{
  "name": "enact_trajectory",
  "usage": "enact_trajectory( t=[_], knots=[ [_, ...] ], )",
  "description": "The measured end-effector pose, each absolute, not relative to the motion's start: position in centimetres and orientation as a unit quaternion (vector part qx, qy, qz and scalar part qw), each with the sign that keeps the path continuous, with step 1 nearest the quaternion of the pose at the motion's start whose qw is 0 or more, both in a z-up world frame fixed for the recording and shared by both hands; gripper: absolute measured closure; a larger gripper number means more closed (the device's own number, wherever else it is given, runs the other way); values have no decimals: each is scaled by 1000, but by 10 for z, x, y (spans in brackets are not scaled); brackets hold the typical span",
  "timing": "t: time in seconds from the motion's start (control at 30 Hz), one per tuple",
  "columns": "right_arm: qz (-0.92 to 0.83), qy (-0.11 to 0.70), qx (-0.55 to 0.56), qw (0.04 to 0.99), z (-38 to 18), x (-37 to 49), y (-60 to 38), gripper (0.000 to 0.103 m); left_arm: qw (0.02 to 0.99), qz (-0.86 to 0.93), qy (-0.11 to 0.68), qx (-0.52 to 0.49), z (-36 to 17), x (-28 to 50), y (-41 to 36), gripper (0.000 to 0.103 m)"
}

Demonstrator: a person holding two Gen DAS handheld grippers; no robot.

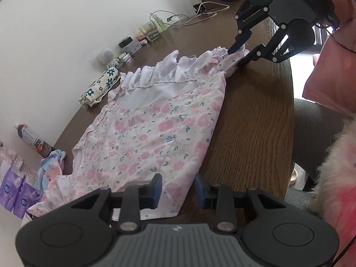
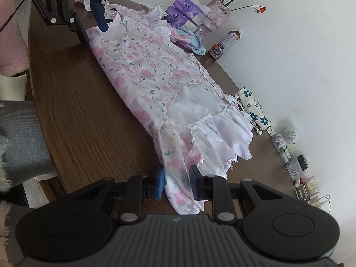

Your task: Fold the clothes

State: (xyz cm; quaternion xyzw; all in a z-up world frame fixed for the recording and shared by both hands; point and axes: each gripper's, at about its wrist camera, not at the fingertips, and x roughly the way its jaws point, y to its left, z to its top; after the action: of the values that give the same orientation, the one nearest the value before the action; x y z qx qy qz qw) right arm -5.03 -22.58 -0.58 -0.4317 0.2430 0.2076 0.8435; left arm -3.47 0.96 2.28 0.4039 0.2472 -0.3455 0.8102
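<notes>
with the pink floral ruffled cotton dress [image 1: 153, 131] flat on the dark wood surface [image 1: 251, 120], the left tool [image 1: 178, 189] stands wide over its hem while the right tool [image 2: 178, 183] pinches the ruffled end, so lifting unevenly could skew the fold.

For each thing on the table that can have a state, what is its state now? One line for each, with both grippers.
floral dress: spread flat, unfolded
left gripper: open, fingers astride dress edge
right gripper: fingers astride dress hem; grip unclear
drink bottle: upright, capped
blue-flower cloth: folded, near wall
pastel cloth: crumpled
</notes>
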Motion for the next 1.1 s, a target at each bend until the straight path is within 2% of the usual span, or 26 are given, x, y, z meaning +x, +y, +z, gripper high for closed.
enact_trajectory(
  t=[0.07,0.13,0.23,0.6,0.93,1.1],
  knots=[
    [208,243,-438,840,-7,-51,-224,84,808,-341,250,409,21,-33,7,84],
    [212,249,-438,838,-7,-51,-222,92,804,-345,248,416,20,-34,3,93],
    [214,254,-442,833,-8,-51,-219,99,798,-350,247,425,18,-36,-1,100],
    [196,226,-460,836,-3,-58,-216,102,809,-342,251,408,20,-35,3,102],
    [146,151,-538,816,22,-21,-203,102,844,-289,192,409,42,-8,2,102],
    [133,140,-559,806,15,13,-196,102,859,-256,169,410,40,18,-2,102]
  ],
)
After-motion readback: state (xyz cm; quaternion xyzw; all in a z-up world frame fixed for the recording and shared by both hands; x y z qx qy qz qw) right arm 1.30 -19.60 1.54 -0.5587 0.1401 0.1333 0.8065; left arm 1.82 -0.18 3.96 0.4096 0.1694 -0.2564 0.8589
